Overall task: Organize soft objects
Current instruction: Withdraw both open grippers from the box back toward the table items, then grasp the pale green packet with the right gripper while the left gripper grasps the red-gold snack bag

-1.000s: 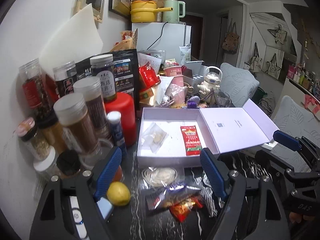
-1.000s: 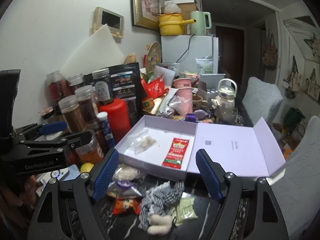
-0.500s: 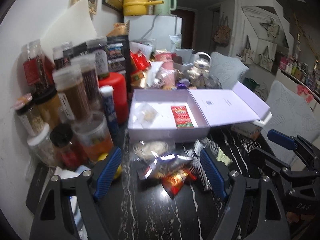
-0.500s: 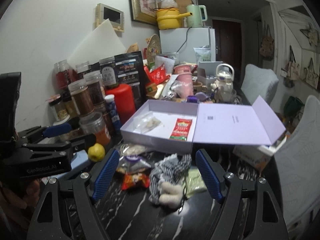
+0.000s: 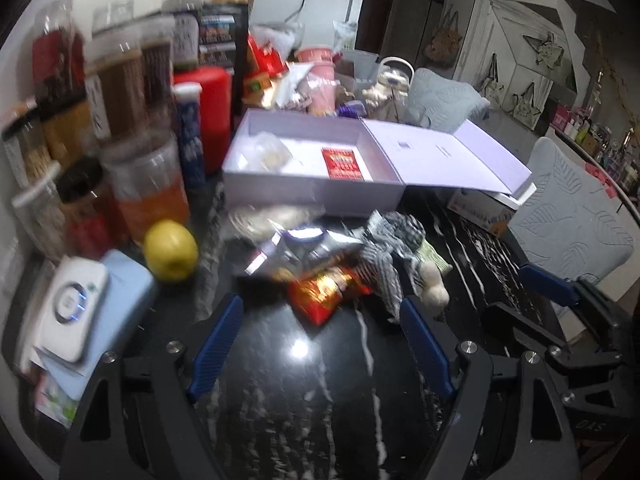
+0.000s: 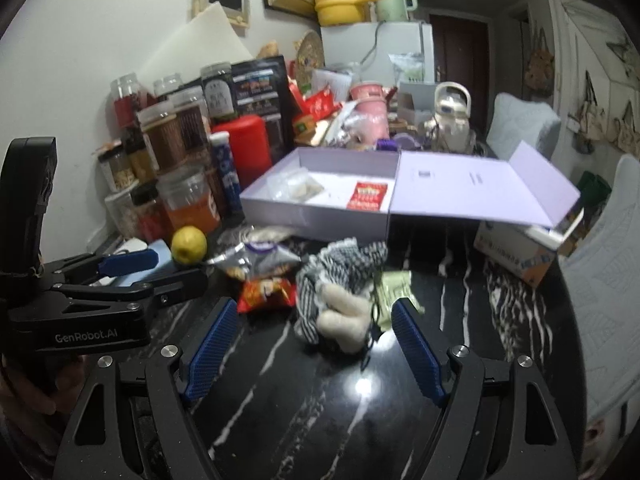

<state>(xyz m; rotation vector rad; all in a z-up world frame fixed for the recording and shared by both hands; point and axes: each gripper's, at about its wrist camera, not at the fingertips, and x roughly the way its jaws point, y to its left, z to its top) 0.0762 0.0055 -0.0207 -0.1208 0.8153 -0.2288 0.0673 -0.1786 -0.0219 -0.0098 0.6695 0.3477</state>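
Note:
An open lilac box (image 5: 312, 196) (image 6: 316, 216) holds a red sachet (image 5: 343, 163) and a clear bag (image 5: 268, 154). In front of it on the black marble table lies a pile: a silver snack bag (image 5: 304, 246) (image 6: 260, 258), a red snack packet (image 5: 326, 290) (image 6: 266, 292), a checked cloth (image 5: 390, 248) (image 6: 340, 264), a cream plush (image 5: 434, 286) (image 6: 344, 312) and a green sachet (image 6: 394, 290). My left gripper (image 5: 320, 320) (image 6: 160, 270) hangs open just short of the red packet. My right gripper (image 6: 314, 312) (image 5: 520, 300) stands open in front of the plush and cloth. Both are empty.
Several jars (image 5: 120, 80) and a red canister (image 5: 208, 96) crowd the left wall. A lemon (image 5: 171, 249) (image 6: 189, 245) and a white device (image 5: 70, 304) lie at the left. A carton (image 6: 516, 252) sits under the box lid. Padded chairs (image 5: 572, 208) stand on the right.
Both grippers have sunk toward the table and come closer to the pile, pointing more steeply down. Their jaws stand as wide as before. Nothing on the table has moved.

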